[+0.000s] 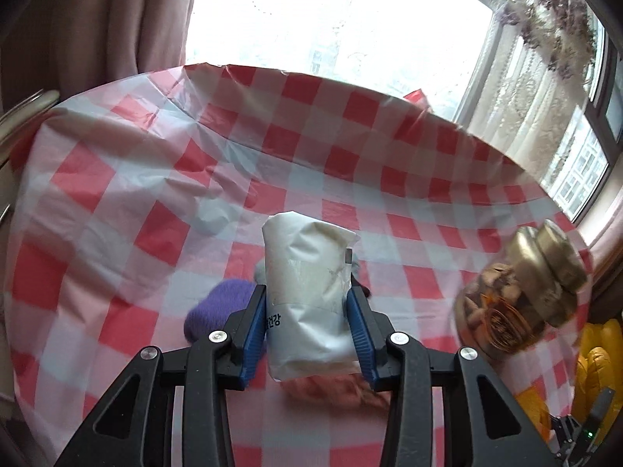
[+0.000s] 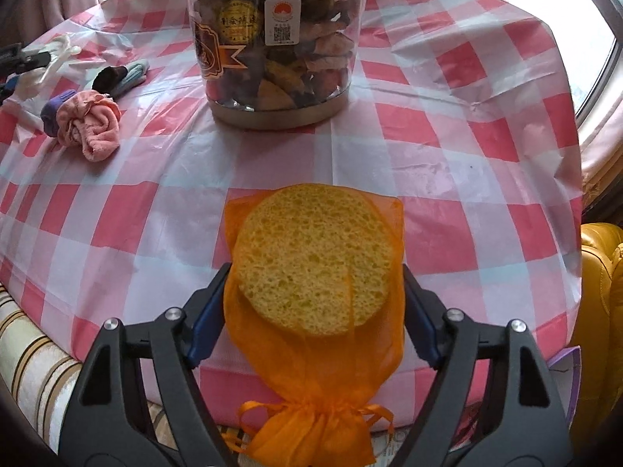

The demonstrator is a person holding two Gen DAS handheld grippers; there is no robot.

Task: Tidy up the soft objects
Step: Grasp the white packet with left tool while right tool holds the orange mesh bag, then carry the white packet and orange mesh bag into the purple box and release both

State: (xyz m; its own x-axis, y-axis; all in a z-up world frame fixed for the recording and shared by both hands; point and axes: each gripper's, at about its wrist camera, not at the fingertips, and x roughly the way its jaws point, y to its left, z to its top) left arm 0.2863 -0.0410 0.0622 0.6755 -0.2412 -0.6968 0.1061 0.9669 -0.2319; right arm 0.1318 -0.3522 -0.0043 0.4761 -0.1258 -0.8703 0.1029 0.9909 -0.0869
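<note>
**Soft goods held in both tongs over the checked surface**

Left wrist view. The left tongs (image 1: 307, 311), black arms with ribbed blue pads, are closed onto a white paper-like pouch (image 1: 311, 292): flat-sided, creased, folded over at the top, with dark printed lettering near its lower edge. It is held upright between the pads, above the surface (image 1: 117, 179), which is covered in a thin, wrinkled red-and-white checked plastic sheet. Behind the left pad, a fuzzy purple knit item (image 1: 218, 307). Under the pouch, a blurred pink fabric item (image 1: 331, 389). At right, a clear jar (image 1: 518, 303) with a gold lid.

Right wrist view. The right tongs (image 2: 313, 311) are partly closed, gripping a sheer orange mesh drawstring bag (image 2: 311, 373) holding a round, porous yellow sponge (image 2: 311, 260); the bag's gathered neck and ribbon hang toward the camera. Beyond: the jar (image 2: 276, 43), cylindrical, labelled, metal-based. Far left: a rolled pink fleecy cloth (image 2: 91, 128) touching the purple item (image 2: 52, 111), with dark and grey socks (image 2: 120, 76) nearby.
</note>
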